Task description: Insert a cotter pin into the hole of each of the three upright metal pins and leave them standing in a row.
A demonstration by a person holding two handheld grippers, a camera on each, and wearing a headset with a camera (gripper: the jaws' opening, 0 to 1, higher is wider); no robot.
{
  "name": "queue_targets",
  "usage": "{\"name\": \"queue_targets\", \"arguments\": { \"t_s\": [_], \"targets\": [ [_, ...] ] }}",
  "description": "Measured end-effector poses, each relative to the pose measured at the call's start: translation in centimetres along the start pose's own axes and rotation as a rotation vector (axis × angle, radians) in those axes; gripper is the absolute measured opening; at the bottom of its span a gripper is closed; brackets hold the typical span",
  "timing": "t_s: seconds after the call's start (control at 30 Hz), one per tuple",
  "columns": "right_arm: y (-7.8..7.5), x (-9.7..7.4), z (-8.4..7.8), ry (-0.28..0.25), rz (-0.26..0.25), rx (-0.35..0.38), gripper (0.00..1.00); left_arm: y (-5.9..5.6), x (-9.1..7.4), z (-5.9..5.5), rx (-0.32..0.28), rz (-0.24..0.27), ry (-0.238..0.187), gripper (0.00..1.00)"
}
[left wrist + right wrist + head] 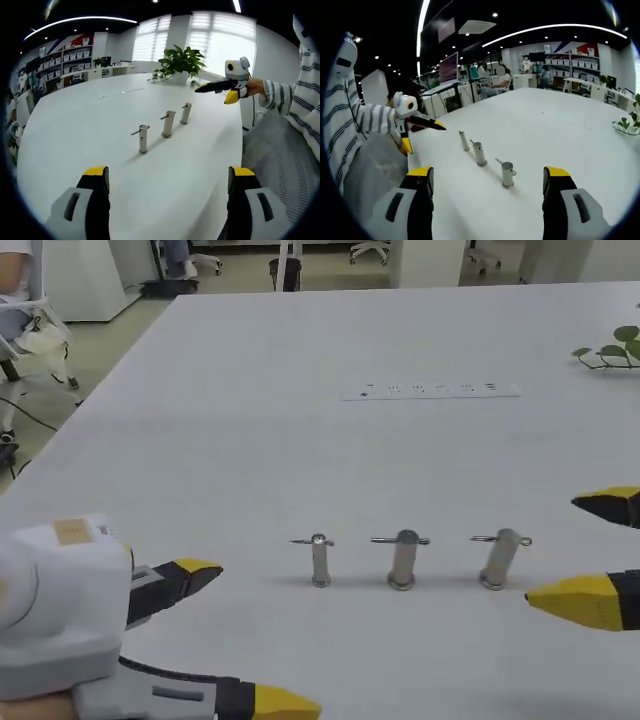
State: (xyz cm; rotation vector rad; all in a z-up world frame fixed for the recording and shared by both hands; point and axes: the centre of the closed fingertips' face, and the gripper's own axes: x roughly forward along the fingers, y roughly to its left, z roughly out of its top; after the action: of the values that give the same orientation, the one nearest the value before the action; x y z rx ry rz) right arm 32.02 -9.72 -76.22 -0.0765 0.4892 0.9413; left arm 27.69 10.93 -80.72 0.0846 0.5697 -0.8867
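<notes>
Left gripper (243,636) and right gripper (585,550) jaws are wide, empty; three metal pins (403,560) stand between them.

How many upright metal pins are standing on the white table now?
3. They stand in one row on the white table: the left short silver metal pin, the middle pin, the right pin. None seems hidden.
</notes>
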Motion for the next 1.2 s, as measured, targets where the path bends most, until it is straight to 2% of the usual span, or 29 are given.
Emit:
{"name": "queue_targets", "arguments": {
  "t_s": [0.1,0.33,0.67,0.93,1.07,1.2],
  "targets": [
    [0.2,-0.9,-0.3,-0.015,-0.022,0.025,0.93,-0.1,-0.4,0.3,0.0,0.01,-0.006,0.99],
    [0.2,-2.0,-1.3,-0.005,-0.061,0.072,0.99,-0.3,-0.9,0.4,-0.008,0.016,-0.008,0.99],
    [0.9,-2.9,-4.2,0.007,-0.105,0.193,0.99,-0.4,-1.6,0.2,-0.062,0.071,0.001,0.99],
    [1.6,-3.7,-7.1,0.104,-0.135,0.251,1.0,-0.3,-1.9,0.1,-0.081,0.103,-0.001,0.99],
    [1.9,-4.0,-7.4,0.119,-0.141,0.281,1.0,0.0,-2.0,-0.1,-0.092,0.117,-0.011,0.99],
    [2.1,-4.3,-7.4,0.144,-0.148,0.277,1.0,0.0,-2.0,-0.3,-0.098,0.122,-0.015,0.99]
  ]
}}
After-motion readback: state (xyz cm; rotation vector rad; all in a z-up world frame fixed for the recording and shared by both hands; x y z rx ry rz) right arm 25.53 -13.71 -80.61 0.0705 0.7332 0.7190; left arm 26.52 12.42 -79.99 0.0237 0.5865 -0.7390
